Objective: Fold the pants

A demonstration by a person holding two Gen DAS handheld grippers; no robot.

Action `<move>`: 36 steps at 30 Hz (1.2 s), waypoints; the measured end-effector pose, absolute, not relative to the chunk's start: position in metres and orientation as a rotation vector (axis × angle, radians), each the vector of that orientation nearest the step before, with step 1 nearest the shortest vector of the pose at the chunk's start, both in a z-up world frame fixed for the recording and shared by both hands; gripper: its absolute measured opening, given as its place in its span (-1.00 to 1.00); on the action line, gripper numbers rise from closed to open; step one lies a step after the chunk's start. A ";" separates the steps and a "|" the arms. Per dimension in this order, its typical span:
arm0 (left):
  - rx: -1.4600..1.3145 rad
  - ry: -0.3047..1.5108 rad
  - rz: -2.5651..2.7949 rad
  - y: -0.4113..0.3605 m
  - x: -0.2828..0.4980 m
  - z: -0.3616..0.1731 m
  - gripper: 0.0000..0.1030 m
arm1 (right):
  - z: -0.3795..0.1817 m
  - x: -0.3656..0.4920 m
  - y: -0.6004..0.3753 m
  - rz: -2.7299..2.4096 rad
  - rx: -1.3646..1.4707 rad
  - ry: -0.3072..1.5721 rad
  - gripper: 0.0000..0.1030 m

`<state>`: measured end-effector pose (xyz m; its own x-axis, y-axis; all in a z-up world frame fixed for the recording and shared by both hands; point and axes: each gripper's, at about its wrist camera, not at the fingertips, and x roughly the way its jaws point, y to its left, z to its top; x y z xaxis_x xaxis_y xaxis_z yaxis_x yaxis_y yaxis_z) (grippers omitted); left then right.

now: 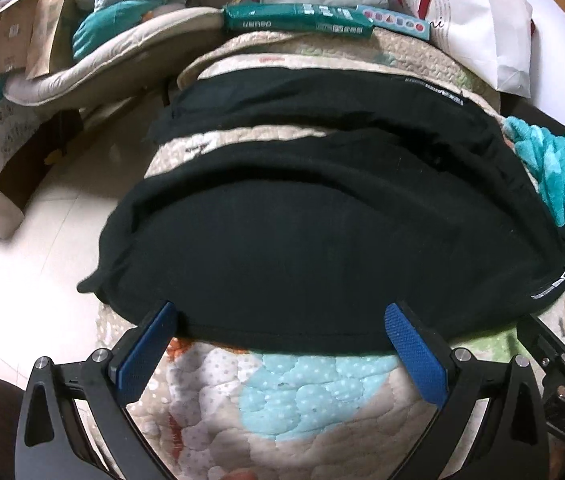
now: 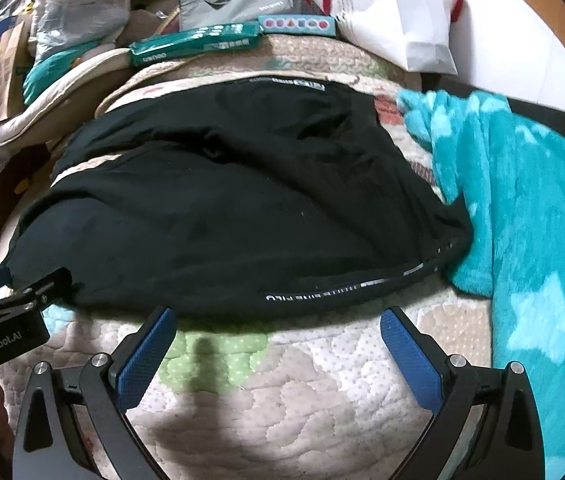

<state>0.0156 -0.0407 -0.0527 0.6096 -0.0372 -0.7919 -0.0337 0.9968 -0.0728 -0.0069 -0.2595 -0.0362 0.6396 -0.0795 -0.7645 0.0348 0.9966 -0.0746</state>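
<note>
Black pants point(image 1: 322, 240) lie spread on the quilt point(image 1: 282, 392) w/ long axis running left-right, near hem just ahead of both spread-open tongs, left gripper point(image 1: 282, 344) closest & touching, right gripper point(image 2: 278, 344) just short.

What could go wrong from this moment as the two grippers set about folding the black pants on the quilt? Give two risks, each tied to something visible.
1. The left gripper and right gripper are both open at the near hem of the black pants; closing could pinch the quilt along with the cloth.
2. The teal blanket touches the pants' waistband side, so it may drag or get caught in a fold.
</note>
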 end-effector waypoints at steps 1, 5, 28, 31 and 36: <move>-0.079 0.917 0.005 -0.042 0.016 -0.055 1.00 | -0.038 -0.006 -0.261 -0.069 -0.049 0.884 1.00; -0.058 0.904 0.020 -0.048 0.015 -0.058 1.00 | -0.047 -0.004 -0.266 -0.089 -0.028 0.920 1.00; -0.114 0.902 0.030 -0.044 0.006 -0.063 1.00 | -0.059 -0.011 -0.272 -0.117 0.000 0.845 1.00; -0.153 0.918 0.061 -0.042 0.004 -0.063 1.00 | -0.059 -0.011 -0.270 -0.120 -0.004 0.845 1.00; -0.152 0.922 0.070 -0.045 -0.002 -0.063 1.00 | -0.060 -0.012 -0.271 -0.119 -0.003 0.846 1.00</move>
<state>-0.0019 -0.0451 -0.0632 0.6028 -0.0047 -0.7979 -0.1258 0.9869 -0.1009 -0.0118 -0.2706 -0.0595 0.6569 -0.1064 -0.7464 0.1041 0.9933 -0.0499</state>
